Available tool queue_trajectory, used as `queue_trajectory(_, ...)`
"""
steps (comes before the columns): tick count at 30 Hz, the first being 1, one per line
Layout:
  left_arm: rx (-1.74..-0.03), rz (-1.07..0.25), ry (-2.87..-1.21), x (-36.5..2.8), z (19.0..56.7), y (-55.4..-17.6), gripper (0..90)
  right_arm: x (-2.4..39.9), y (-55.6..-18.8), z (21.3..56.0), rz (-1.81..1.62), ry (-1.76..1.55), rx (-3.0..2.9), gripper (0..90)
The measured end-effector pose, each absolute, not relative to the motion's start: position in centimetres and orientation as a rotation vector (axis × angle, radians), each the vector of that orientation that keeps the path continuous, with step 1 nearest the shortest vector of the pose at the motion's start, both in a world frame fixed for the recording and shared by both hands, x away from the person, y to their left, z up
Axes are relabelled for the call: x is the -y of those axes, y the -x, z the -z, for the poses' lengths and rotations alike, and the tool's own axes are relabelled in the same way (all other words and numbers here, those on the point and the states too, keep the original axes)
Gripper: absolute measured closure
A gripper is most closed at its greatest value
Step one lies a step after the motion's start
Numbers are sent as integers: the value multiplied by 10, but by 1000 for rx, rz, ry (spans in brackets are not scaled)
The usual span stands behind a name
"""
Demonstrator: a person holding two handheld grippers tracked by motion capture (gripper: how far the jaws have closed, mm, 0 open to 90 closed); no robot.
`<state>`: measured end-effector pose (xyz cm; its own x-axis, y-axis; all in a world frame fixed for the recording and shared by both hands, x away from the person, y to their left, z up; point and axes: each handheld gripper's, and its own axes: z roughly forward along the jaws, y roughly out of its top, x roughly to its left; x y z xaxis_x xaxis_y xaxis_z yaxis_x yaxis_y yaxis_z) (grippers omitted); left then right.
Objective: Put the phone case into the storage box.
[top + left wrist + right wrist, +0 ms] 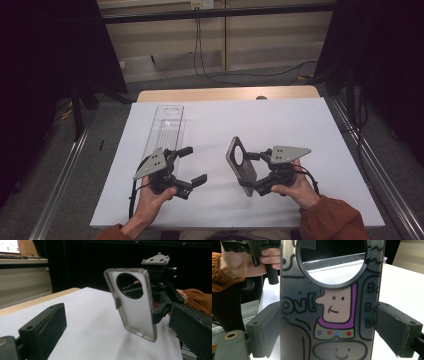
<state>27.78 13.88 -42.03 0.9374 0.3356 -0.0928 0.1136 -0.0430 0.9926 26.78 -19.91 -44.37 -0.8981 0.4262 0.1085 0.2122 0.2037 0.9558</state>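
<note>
Phone case (240, 164) is already out of the clear package (165, 131), held upright above the worktop (280, 125) w/ right gripper (251, 172) jaws clamped on its edges. Left gripper (192, 165) jaws wide, empty, near the case. Prob. left: hand-over or setting it down.

a clear plastic tray (165, 131) lies on the white sheet (280, 120) covering the wooden table (225, 94).
</note>
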Motion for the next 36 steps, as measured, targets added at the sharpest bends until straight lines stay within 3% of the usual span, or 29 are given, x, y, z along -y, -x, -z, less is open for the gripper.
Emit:
queue_trajectory(11, -311, -137, -1637, -117, 411, -301, 12, 203, -269, 443, -1773, -634, -2278, 119)
queue_trajectory(36, -201, -11, -1611, -91, 422, -291, 9, 191, -266, 446, -1848, -482, -2395, 119)
